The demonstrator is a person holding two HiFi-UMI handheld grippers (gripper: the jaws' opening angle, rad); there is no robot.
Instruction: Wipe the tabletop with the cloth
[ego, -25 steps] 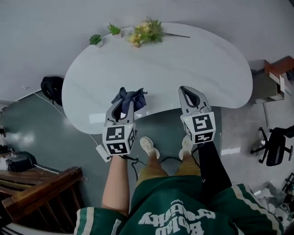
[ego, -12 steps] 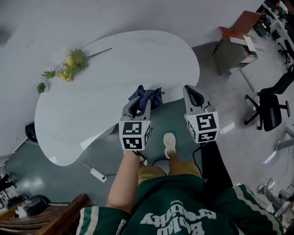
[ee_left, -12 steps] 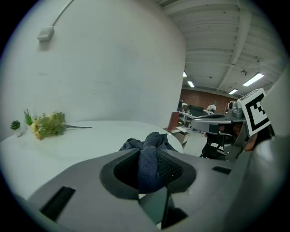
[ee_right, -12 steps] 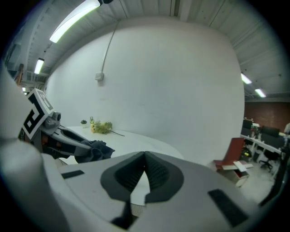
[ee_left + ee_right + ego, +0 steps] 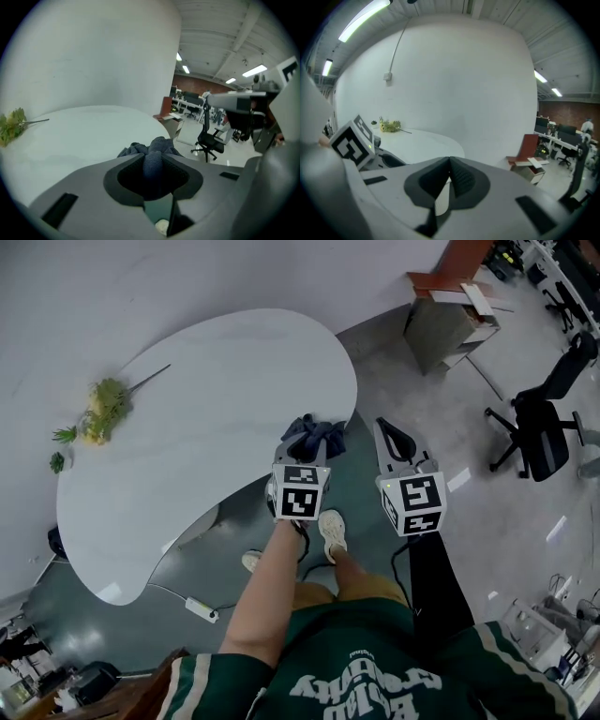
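The person has moved round the table (image 5: 187, 418). A second ago the flowers (image 5: 98, 411) lay at 12 o'clock; now they sit at 9 o'clock. The left gripper (image 5: 309, 448) keeps its jaws pinching the dark cloth (image 5: 315, 433), bunched at the tabletop's 3 o'clock end (contact unclear). The right gripper (image 5: 386, 429), jaws pressed together on nothing, hangs over floor — wiping probably starts from this end.
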